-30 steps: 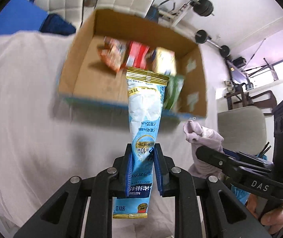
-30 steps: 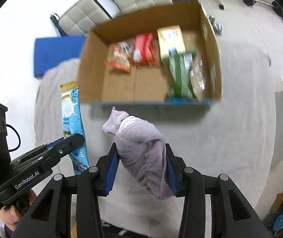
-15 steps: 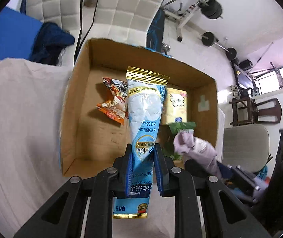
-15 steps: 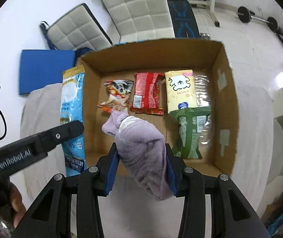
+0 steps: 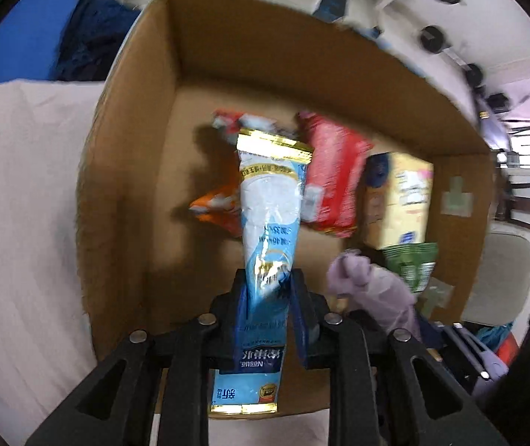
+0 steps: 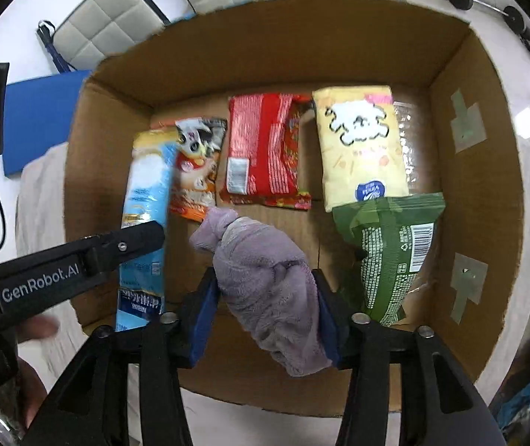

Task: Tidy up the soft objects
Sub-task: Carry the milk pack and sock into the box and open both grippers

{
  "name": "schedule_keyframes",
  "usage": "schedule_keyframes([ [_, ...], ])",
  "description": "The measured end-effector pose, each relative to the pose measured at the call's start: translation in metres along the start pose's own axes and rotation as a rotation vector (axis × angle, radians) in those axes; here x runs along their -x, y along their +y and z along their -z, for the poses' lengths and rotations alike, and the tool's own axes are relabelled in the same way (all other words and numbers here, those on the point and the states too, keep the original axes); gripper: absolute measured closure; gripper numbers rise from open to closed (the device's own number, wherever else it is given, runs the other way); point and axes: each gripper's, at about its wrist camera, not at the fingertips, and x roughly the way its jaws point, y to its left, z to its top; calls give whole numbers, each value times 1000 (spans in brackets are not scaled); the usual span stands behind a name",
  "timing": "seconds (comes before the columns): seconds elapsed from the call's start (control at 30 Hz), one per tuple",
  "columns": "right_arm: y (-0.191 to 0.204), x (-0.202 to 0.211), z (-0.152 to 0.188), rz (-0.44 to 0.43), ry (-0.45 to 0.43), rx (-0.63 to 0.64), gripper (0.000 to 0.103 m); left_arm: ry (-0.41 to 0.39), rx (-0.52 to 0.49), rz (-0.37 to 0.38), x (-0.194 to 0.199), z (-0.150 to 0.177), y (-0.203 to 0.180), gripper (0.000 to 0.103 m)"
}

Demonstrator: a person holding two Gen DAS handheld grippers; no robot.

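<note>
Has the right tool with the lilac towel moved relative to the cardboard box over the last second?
Yes. The right tool, gripping the lilac fluffy towel, moved forward from in front of the brown cardboard box to over its floor.

4 packets (image 6: 261, 156) in box (image 6: 480, 193), box on cloth (image 5: 23, 186)

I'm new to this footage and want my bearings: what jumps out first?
A big cardboard box fills both views, with snack packs lying flat inside. The left gripper pinches a tall blue pouch and the right gripper a lilac towel bundle, both above the box's near edge.
</note>
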Motion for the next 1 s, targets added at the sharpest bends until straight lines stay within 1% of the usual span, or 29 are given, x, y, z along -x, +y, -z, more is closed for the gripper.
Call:
schedule_keyframes([
  [0.03, 0, -2, 0, 5, 1, -1, 41, -3, 10, 10, 0, 0, 3, 82],
  [0.07, -1, -2, 0, 17, -3, 1, 39, -11, 13, 11, 1, 1, 5, 80],
  [0.1, -1, -1, 1, 19, -8, 7, 33, -18, 8, -2, 2, 2, 5, 75],
  [0.13, -1, -2, 2, 21, -9, 10, 31, -26, -6, -7, 4, 3, 5, 72],
  [0.2, -1, 1, 4, 43, -16, 20, 31, -39, -17, -25, 9, 6, 5, 59],
  [0.3, -1, 4, 6, 61, -18, 27, 31, -71, -20, -31, 19, 13, 7, 51],
  [0.33, -2, 5, 8, 70, -18, 27, 28, -85, -25, -36, 23, 15, 8, 49],
  [0.4, -5, 9, 11, 80, -21, 23, 23, -129, -44, -63, 31, 22, 7, 41],
  [0.47, -8, 13, 15, 90, -25, 19, 23, -156, -61, -81, 37, 30, 5, 38],
  [0.67, -16, 23, 22, 107, -25, 2, 23, -209, -93, -123, 50, 49, 2, 37],
  [0.7, -17, 26, 24, 109, -27, 0, 23, -218, -100, -136, 51, 53, 0, 35],
  [0.73, -18, 28, 24, 112, -28, -1, 23, -222, -105, -141, 51, 56, -1, 32],
  [0.77, -18, 30, 26, 128, -32, -3, 23, -225, -110, -145, 50, 58, -2, 19],
  [0.8, -19, 32, 26, 135, -38, -4, 20, -227, -116, -152, 50, 61, -4, 11],
  [0.83, -19, 33, 28, 137, -43, -4, 11, -229, -119, -160, 49, 64, -5, 10],
  [0.9, -20, 36, 30, 147, -54, -8, 4, -238, -128, -189, 49, 68, -7, 9],
  [1.0, -21, 42, 34, 166, -66, -5, 0, -257, -130, -210, 50, 73, -8, 9],
])
